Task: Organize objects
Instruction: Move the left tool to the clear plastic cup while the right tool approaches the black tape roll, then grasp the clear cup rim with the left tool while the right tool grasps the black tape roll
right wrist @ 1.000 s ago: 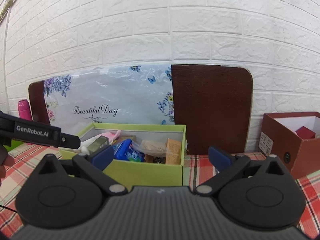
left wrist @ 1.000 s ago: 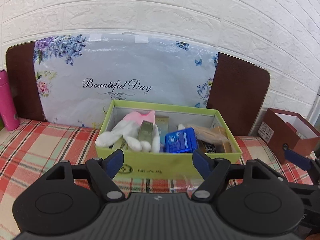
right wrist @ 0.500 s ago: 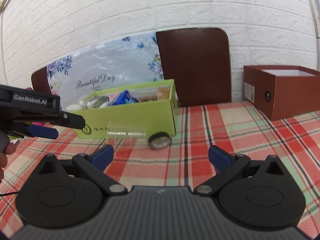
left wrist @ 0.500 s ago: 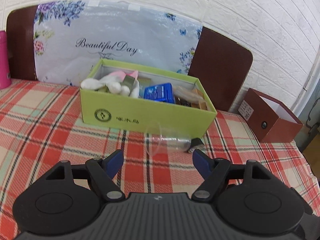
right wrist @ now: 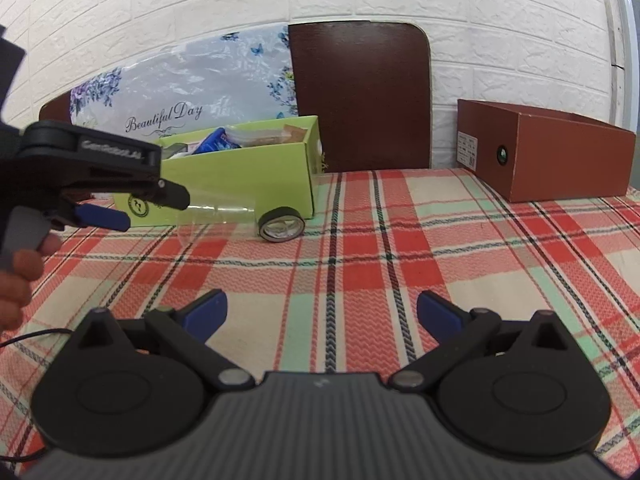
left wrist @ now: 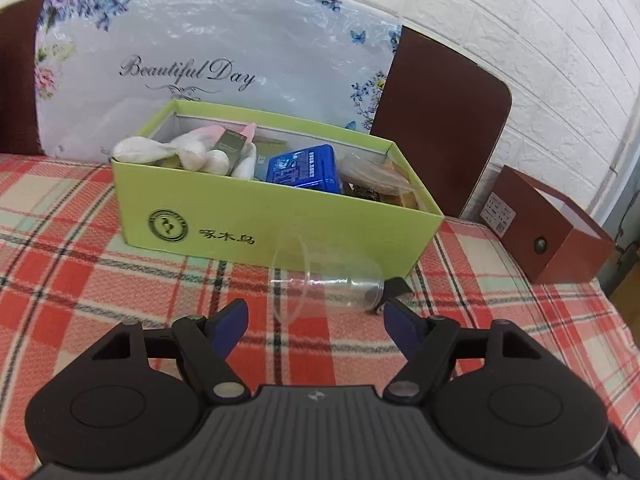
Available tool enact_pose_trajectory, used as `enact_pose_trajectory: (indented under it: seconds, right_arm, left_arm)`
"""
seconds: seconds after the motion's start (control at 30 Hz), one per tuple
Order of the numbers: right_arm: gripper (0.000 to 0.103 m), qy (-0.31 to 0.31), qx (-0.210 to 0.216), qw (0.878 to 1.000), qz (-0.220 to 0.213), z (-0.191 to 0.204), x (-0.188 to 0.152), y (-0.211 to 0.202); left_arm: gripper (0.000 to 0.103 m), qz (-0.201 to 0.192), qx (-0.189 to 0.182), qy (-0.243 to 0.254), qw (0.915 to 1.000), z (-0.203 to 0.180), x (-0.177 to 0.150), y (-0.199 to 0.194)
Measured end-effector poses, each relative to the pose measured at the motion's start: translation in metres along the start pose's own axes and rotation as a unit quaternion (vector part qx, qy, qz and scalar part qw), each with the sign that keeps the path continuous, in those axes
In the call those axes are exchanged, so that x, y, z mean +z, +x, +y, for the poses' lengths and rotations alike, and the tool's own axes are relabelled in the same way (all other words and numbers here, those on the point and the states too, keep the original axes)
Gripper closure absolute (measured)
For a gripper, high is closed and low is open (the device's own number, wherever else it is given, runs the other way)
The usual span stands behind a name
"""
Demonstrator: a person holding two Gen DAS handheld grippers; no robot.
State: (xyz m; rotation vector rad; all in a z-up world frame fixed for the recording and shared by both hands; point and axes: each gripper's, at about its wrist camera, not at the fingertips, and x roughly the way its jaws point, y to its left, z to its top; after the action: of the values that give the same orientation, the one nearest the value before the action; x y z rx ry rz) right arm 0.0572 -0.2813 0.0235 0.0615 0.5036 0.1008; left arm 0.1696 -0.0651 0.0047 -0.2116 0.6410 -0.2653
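Note:
A clear plastic cup lies on its side on the plaid cloth, right in front of the green box. A black tape roll stands on edge beside the cup's base. The green box holds white gloves, a blue pack and other small items. My left gripper is open, its fingers just short of the cup on either side; it also shows in the right wrist view. My right gripper is open and empty, low over the cloth, well back from the tape roll.
An open brown box stands at the right, against the white brick wall. A dark brown board and a floral "Beautiful Day" bag lean on the wall behind the green box. The plaid cloth covers the table.
Both grippers have dropped from above the green box to low over the cloth. The left has closed in on the clear cup. The right has moved nearer the table surface.

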Motion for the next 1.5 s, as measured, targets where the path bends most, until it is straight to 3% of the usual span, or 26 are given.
enact_pose_trajectory:
  seconds: [0.13, 0.2, 0.23, 0.27, 0.3, 0.37, 0.47, 0.57, 0.7, 0.87, 1.03, 1.1, 1.13, 1.2, 1.37, 1.5]
  right_arm:
    - [0.000, 0.010, -0.003, 1.000, 0.011, -0.006, -0.004, 0.001]
    - [0.000, 0.014, -0.003, 1.000, 0.015, -0.008, -0.005, 0.002]
    - [0.000, 0.015, -0.002, 1.000, 0.016, -0.008, -0.006, 0.002]
    - [0.000, 0.013, 0.000, 1.000, 0.018, -0.008, -0.006, 0.002]
    - [0.000, 0.012, 0.001, 1.000, 0.020, -0.007, -0.006, 0.002]
    - [0.000, 0.009, 0.001, 1.000, 0.023, -0.005, -0.005, 0.005]
    - [0.000, 0.005, 0.008, 1.000, 0.027, -0.002, -0.003, 0.011]
    - [0.000, -0.006, 0.024, 0.999, 0.030, 0.002, 0.000, 0.021]
    - [0.001, -0.018, 0.041, 0.998, 0.036, 0.007, 0.019, 0.054]
    - [0.028, -0.075, 0.048, 0.995, 0.037, 0.020, 0.052, 0.105]
    - [0.028, -0.087, 0.054, 0.994, 0.049, 0.023, 0.066, 0.145]
    - [0.053, -0.086, 0.056, 0.993, 0.060, 0.024, 0.066, 0.153]
    - [0.058, -0.088, 0.051, 0.993, 0.066, 0.024, 0.064, 0.155]
    - [0.058, -0.083, 0.044, 0.994, 0.062, 0.024, 0.060, 0.145]
    - [0.058, -0.066, 0.084, 0.993, 0.057, 0.020, 0.029, 0.084]
    - [0.058, -0.058, 0.093, 0.992, 0.062, 0.026, 0.001, 0.038]
  left_arm:
    - [0.036, 0.004, 0.001, 0.004, 1.0000, 0.007, 0.009, 0.029]
    - [0.046, 0.012, -0.007, -0.002, 0.9999, 0.011, 0.012, 0.041]
    - [0.069, 0.019, -0.027, -0.006, 0.9994, 0.013, 0.012, 0.043]
    - [0.085, 0.025, -0.053, -0.011, 0.9982, 0.015, 0.012, 0.044]
    - [0.087, 0.030, -0.071, -0.019, 0.9969, 0.017, 0.011, 0.042]
    - [0.098, 0.016, -0.061, -0.019, 0.9978, 0.018, 0.007, 0.031]
    - [0.099, -0.001, -0.020, 0.003, 0.9998, 0.019, -0.005, 0.007]
    - [0.099, 0.000, 0.014, -0.011, 0.9998, 0.031, -0.018, -0.012]
    - [0.099, 0.004, 0.023, -0.035, 0.9991, 0.045, -0.031, -0.027]
    - [0.099, 0.001, 0.016, -0.035, 0.9993, 0.050, -0.037, -0.038]
    - [0.099, -0.004, 0.002, -0.045, 0.9990, 0.054, -0.038, -0.043]
    - [0.099, -0.002, -0.004, -0.051, 0.9987, 0.055, -0.037, -0.043]
    - [0.098, -0.002, -0.005, -0.053, 0.9986, 0.055, -0.037, -0.043]
    - [0.098, -0.002, -0.007, -0.054, 0.9985, 0.055, -0.037, -0.043]
    - [0.093, 0.001, 0.000, -0.067, 0.9978, 0.056, -0.037, -0.036]
    - [0.090, -0.001, 0.009, -0.074, 0.9972, 0.053, -0.033, -0.024]
